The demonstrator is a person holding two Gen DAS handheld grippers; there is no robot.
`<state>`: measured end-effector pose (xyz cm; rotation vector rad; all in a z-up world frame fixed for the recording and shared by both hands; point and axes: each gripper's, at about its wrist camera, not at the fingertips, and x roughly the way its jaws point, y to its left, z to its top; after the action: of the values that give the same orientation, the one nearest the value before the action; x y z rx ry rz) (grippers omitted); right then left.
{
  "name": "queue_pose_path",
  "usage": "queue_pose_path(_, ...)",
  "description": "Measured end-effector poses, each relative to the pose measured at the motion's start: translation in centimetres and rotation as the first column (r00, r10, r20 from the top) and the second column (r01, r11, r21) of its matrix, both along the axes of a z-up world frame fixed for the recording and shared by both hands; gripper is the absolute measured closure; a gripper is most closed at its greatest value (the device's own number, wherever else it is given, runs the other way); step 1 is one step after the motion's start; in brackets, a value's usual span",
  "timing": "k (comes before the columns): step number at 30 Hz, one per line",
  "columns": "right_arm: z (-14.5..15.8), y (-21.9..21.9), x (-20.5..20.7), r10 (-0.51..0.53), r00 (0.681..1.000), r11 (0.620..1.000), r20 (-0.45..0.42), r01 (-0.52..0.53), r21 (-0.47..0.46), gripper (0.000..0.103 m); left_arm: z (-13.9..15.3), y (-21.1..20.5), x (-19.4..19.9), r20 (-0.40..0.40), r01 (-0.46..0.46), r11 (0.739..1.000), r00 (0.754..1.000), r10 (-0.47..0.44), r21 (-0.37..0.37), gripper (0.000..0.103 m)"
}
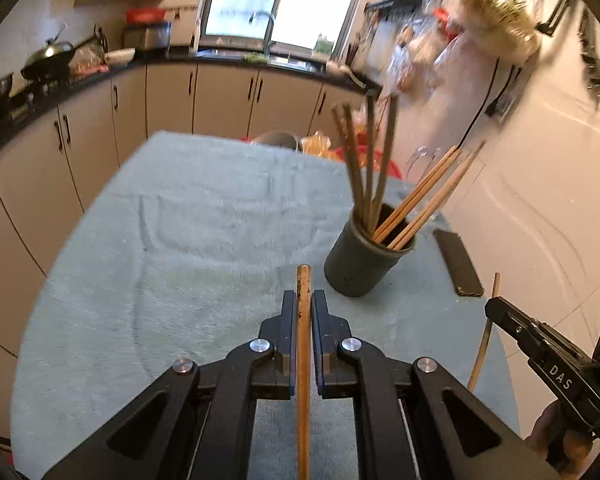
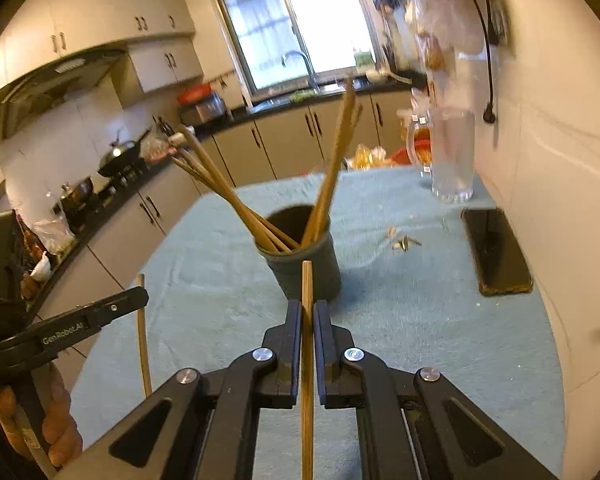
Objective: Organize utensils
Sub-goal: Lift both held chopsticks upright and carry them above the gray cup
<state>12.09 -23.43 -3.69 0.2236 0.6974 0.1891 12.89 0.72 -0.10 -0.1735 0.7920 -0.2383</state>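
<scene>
A dark cup [image 1: 358, 264] holding several wooden chopsticks [image 1: 416, 196] stands on the teal cloth [image 1: 180, 240]; it also shows in the right wrist view [image 2: 308, 264]. My left gripper [image 1: 304, 300] is shut on a brown chopstick [image 1: 303, 360], short of the cup and to its left. My right gripper [image 2: 308, 308] is shut on a lighter chopstick [image 2: 307, 360], just in front of the cup. Each gripper shows in the other's view, the right one [image 1: 496, 310] with its chopstick [image 1: 485, 336], the left one [image 2: 140, 296] with its chopstick [image 2: 143, 340].
A black phone [image 2: 496, 248] lies by the white wall at the right. A glass mug [image 2: 452, 156] stands at the table's far right. Small scraps [image 2: 404, 242] lie on the cloth. Kitchen counter and cabinets [image 1: 100, 112] run along the left and back.
</scene>
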Motion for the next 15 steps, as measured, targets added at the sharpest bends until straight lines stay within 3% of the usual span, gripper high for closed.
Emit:
queue_pose_path(5, 1.0, 0.8, -1.8, 0.001, 0.999, 0.999, 0.046, 0.001, -0.036, 0.096, 1.4, 0.8, -2.4, 0.101, -0.044, 0.999, 0.994, 0.045, -0.016, 0.096)
queue_pose_path(15, 2.7, 0.6, -3.7, 0.011, 0.994, 1.0, 0.112, -0.009, -0.011, 0.096, 2.5, 0.3, -2.9, 0.147, -0.049, 0.998, 0.988, 0.055, -0.046, 0.096)
